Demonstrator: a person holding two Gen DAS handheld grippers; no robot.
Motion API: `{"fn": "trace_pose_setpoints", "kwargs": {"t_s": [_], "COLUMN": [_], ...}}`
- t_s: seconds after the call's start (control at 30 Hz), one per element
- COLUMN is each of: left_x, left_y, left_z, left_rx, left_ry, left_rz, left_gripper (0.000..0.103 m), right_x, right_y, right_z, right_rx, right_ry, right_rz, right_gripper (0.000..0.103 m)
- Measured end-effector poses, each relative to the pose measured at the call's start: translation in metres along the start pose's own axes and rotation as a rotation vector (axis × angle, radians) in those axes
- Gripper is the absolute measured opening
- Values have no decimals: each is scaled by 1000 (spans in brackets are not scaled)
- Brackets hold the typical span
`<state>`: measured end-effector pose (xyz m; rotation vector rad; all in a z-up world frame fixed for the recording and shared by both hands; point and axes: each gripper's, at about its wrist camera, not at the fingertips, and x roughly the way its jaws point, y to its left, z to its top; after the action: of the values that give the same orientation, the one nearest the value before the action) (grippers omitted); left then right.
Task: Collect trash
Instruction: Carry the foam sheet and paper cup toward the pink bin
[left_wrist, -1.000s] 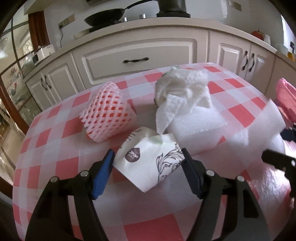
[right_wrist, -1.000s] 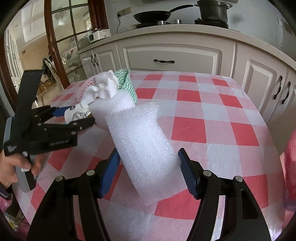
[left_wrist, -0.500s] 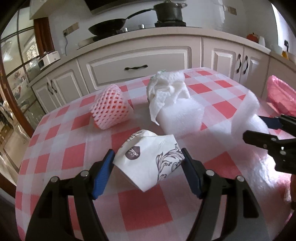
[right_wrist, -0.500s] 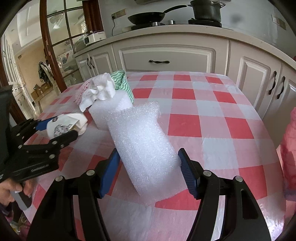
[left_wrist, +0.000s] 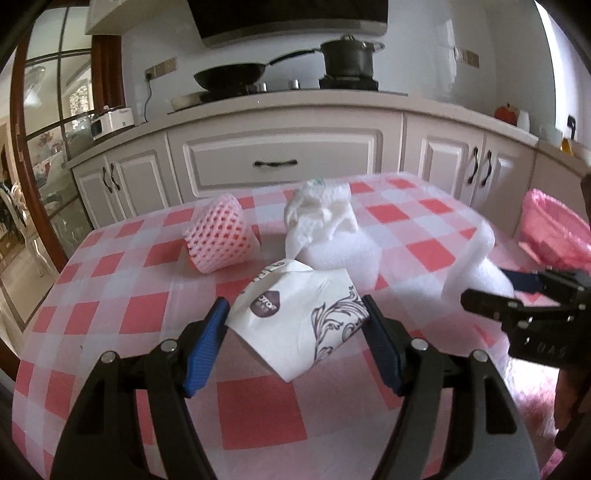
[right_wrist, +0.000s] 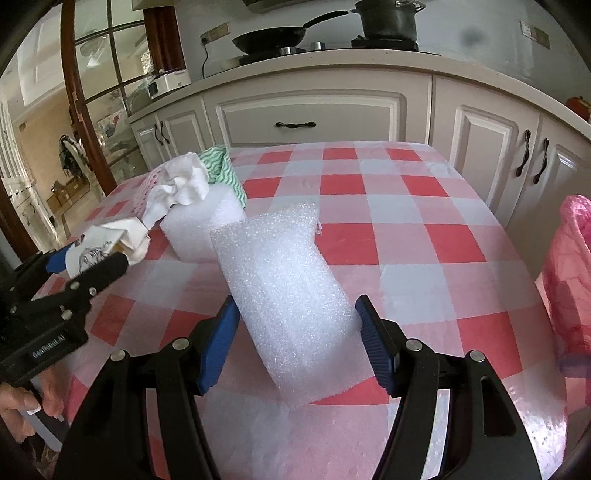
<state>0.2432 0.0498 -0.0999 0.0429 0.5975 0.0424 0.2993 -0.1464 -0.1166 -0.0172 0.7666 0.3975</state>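
A crumpled white printed paper packet (left_wrist: 299, 317) is clamped between the left gripper (left_wrist: 297, 332) jaws, above the red-and-white checked tablecloth (left_wrist: 258, 413). A white foam sheet (right_wrist: 288, 291) is clamped by the right gripper (right_wrist: 295, 332). Beyond, a pink foam net sleeve (left_wrist: 218, 234) and crumpled white tissue (left_wrist: 317, 210) are left on the table.

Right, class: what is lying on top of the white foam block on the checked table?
A crumpled white paper towel sits on the white foam block, with a green-striped cloth behind it. Whatever lies beneath the towel is hidden.
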Motion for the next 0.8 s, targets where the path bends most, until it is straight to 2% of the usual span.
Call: {"fn": "trace_pose_setpoints", "kwargs": {"t_s": [0.43, 0.8], "left_x": [-6, -8], "left_y": [-4, -11], "left_z": [1, 0], "left_rx": [-34, -26], "left_ry": [-63, -74], "left_rz": [-21, -33], "left_gripper": [69, 69], "right_x": [-14, -26], "right_y": [-6, -14], "right_z": [-1, 2], "right_rx": [16, 41], "right_ry": [-29, -56], "right_rz": [-29, -39], "right_gripper": [62, 62]}}
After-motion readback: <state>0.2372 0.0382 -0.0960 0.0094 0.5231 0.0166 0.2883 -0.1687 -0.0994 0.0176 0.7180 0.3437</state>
